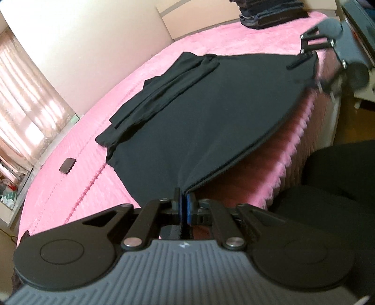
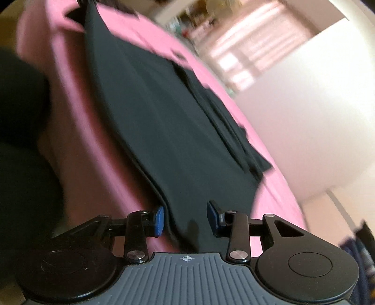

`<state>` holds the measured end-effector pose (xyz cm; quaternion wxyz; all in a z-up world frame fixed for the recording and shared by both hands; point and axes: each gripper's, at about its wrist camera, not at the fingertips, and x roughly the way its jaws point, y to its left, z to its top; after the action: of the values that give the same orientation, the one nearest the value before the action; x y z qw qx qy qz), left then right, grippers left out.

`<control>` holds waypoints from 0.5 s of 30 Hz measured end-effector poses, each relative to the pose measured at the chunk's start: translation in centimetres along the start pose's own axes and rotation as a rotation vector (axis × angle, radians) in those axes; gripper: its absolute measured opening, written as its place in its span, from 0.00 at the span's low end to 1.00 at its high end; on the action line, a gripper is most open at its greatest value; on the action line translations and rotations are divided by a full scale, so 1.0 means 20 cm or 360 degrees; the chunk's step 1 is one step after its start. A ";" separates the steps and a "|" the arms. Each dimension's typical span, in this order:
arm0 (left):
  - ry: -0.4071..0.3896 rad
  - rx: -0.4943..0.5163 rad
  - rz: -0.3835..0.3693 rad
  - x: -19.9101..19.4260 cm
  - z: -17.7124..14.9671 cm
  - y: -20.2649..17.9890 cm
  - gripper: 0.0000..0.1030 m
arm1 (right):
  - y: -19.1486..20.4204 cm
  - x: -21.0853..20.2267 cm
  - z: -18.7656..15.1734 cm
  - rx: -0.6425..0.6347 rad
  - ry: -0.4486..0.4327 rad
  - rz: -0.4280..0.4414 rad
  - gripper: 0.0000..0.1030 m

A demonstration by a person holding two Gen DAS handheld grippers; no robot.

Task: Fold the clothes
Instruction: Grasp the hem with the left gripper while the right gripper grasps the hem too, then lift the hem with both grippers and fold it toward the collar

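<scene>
A black garment (image 1: 211,105) lies spread on the pink bed cover (image 1: 77,178), its sleeves folded in at the far side. Its near hem hangs over the bed edge. My left gripper (image 1: 184,206) is shut on the near hem corner of the garment. My right gripper (image 2: 185,218) is open, its blue pads (image 2: 159,221) on either side of the garment's (image 2: 175,140) other hem corner. In the left wrist view the right gripper (image 1: 302,56) shows blurred at the far right hem corner.
A stack of folded dark clothes (image 1: 271,14) sits at the far end of the bed. A small dark flat object (image 1: 67,165) lies on the cover to the left. A white wall and a curtained window (image 1: 23,98) stand beyond. Someone's dark clothing (image 1: 339,187) is at the right.
</scene>
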<state>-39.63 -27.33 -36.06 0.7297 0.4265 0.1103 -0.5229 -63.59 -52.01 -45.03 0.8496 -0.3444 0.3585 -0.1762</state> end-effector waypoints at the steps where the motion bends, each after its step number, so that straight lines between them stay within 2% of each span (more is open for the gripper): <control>1: 0.0004 0.0013 0.0004 0.00 -0.01 -0.01 0.03 | -0.03 0.01 -0.05 -0.0015 0.0035 -0.0028 0.36; 4: 0.0014 0.0081 0.0018 0.03 -0.03 -0.05 0.04 | -0.09 0.05 -0.13 -0.0082 0.0102 -0.0066 0.36; 5: 0.0021 0.0122 0.0032 0.04 -0.04 -0.07 0.04 | -0.10 0.07 -0.13 -0.0113 0.0109 -0.0056 0.31; 6: 0.0028 0.0163 0.0047 0.05 -0.04 -0.09 0.04 | -0.11 0.08 -0.14 -0.0141 0.0116 -0.0044 0.07; 7: 0.0036 0.0201 0.0060 0.07 -0.04 -0.10 0.04 | -0.13 0.07 -0.13 -0.0151 0.0118 -0.0026 0.02; 10: 0.0064 0.0281 0.0073 0.11 -0.05 -0.12 0.03 | -0.18 0.06 -0.13 -0.0180 0.0123 0.0026 0.02; 15: 0.0028 0.0357 0.0032 0.00 -0.04 -0.08 0.02 | -0.25 -0.21 -0.08 -0.0184 0.0097 0.0046 0.01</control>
<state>-40.67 -26.85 -37.34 0.6816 0.5112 0.0530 -0.5209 -67.88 -53.98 -40.39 0.8195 -0.3822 0.3986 -0.1533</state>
